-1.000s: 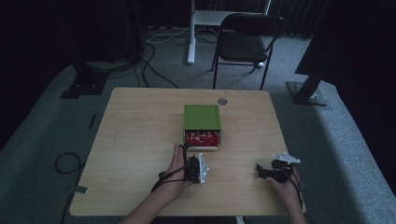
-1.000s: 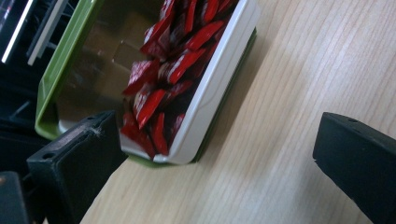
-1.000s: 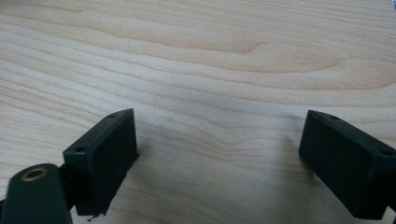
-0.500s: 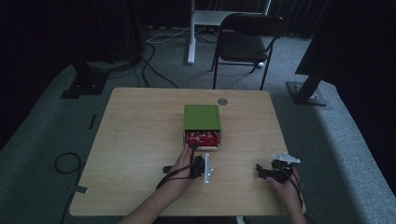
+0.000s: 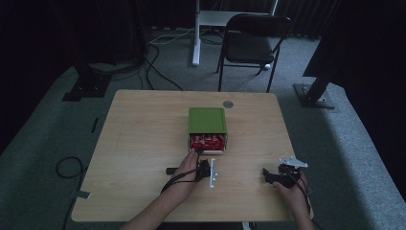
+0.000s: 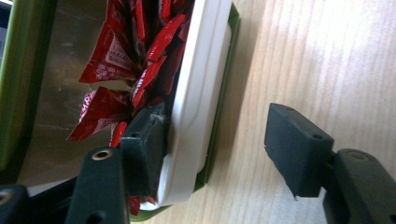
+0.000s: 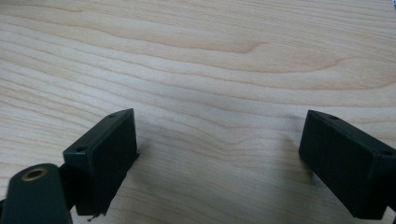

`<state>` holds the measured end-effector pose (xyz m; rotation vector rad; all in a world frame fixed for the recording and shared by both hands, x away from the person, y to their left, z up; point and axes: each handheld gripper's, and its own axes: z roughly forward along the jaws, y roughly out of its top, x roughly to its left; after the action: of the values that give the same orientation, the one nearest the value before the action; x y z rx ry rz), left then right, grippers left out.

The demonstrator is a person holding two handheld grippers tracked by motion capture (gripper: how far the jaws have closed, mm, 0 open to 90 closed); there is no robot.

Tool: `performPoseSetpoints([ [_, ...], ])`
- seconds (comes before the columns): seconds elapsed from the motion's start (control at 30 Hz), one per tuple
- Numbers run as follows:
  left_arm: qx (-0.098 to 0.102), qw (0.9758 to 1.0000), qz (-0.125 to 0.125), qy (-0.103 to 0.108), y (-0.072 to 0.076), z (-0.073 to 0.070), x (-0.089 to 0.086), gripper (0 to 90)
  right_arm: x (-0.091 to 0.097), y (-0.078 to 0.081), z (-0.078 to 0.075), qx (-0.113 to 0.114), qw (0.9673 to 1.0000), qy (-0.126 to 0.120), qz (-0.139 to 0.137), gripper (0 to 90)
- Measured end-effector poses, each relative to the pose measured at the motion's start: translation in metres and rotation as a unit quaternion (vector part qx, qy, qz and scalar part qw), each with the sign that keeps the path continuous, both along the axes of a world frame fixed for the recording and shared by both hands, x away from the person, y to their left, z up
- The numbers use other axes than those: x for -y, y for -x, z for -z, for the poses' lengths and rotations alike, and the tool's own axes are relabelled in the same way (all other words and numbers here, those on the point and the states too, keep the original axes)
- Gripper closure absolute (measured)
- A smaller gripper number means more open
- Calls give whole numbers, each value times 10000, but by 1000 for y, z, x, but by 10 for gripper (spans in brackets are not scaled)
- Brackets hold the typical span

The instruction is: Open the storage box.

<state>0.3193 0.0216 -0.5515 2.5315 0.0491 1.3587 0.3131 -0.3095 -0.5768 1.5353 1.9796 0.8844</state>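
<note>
The green box (image 5: 207, 120) sits about mid-bench, a bit toward the far side, lid on top and its near end open with a white tray (image 5: 208, 149) poking out, stuffed with red packets (image 5: 207, 141). From the high view it's pretty dim, so you can't read the packets or count them, they're just a red jumble. The lid hides whatever's further back in the tray.

The left gripper (image 5: 197, 152) is right at the tray's near left corner. In the left gripper view one jaw is tucked inside the tray against the inner wall (image 6: 196, 93), down among the packets (image 6: 116, 56), and the other jaw is outside over bare wood, clearly apart from the box. The jaws have just been closing in, but with that gap on the outer side they aren't pinching the wall. The inner jaw covers some packets, and the frame cuts the box off at top and left.

The right gripper (image 5: 266, 176) rests on the bench (image 5: 143, 134) at the near right, well apart from the box, jaws wide apart over plain wood.
</note>
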Motion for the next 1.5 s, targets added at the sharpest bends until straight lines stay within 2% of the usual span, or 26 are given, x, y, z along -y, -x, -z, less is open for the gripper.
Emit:
performPoseSetpoints([
  [0.1, 102, 9999, -57, -49, -3, 3, 1, 433, 0, 0, 0, 1, 10000, 1, 0, 107],
  [0.23, 306, 9993, -67, -225, -6, 7, 2, 487, 0, 0, 0, 1, 10000, 1, 1, 107],
  [0.3, 398, 9989, -80, -222, -7, 8, 3, 524, 0, 0, 0, 2, 10000, 2, 0, 107],
  [0.43, 412, 9990, -103, -154, -10, 9, 2, 561, 0, 0, 0, 0, 10000, -1, 4, 107],
  [0.57, 575, 9980, -197, -193, -11, 8, 3, 659, 0, 0, 0, 0, 10000, 1, 2, 107],
  [0.6, 566, 9980, -207, -180, -12, 7, 3, 696, 0, 0, 0, -1, 10000, 0, 2, 107],
  [0.7, 562, 9979, -199, -258, -11, 7, 4, 701, 0, 0, 0, 1, 10000, 1, 3, 107],
  [0.9, 481, 9982, -205, -277, -11, 4, 4, 708, 0, 0, 0, -1, 10000, 1, 2, 107],
  [1.33, 360, 9988, -141, -295, -1, 2, 4, 711, 0, 0, 0, -1, 10000, 1, 3, 107],
  [1.5, 298, 9989, -95, -336, 7, 0, 5, 714, 0, 0, 0, 1, 10000, -2, 4, 107],
])
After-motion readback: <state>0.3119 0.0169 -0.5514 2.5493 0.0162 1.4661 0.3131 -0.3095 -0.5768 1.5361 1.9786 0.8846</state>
